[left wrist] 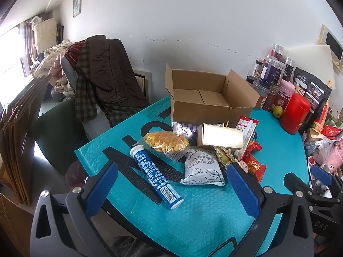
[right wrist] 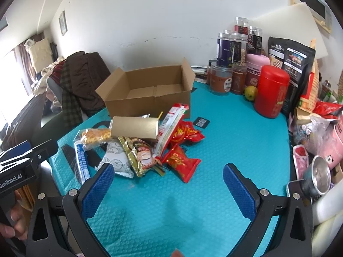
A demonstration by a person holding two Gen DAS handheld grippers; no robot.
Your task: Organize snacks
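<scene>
An open, empty cardboard box (left wrist: 212, 105) (right wrist: 150, 95) stands at the back of the teal mat (left wrist: 203, 205) (right wrist: 235, 141). In front of it lies a pile of snacks: a blue-and-white tube (left wrist: 155, 176) (right wrist: 82, 162), a clear bag of yellow crackers (left wrist: 166, 142) (right wrist: 94, 137), a white pastry packet (left wrist: 202, 168) (right wrist: 116, 160), a gold carton (left wrist: 221, 138) (right wrist: 135, 127) and red packets (left wrist: 255, 165) (right wrist: 182, 162). My left gripper (left wrist: 171, 188) hangs open over the tube's near end. My right gripper (right wrist: 168, 184) is open above bare mat, just short of the red packets.
Jars (right wrist: 229, 49), a red canister (left wrist: 295, 112) (right wrist: 271, 91), a green fruit (right wrist: 250, 92), a black pouch (right wrist: 293, 64) and loose bags crowd the mat's right side. A chair draped in clothes (left wrist: 100, 79) stands left of the table. A hand (right wrist: 12, 224) holds the left gripper's handle.
</scene>
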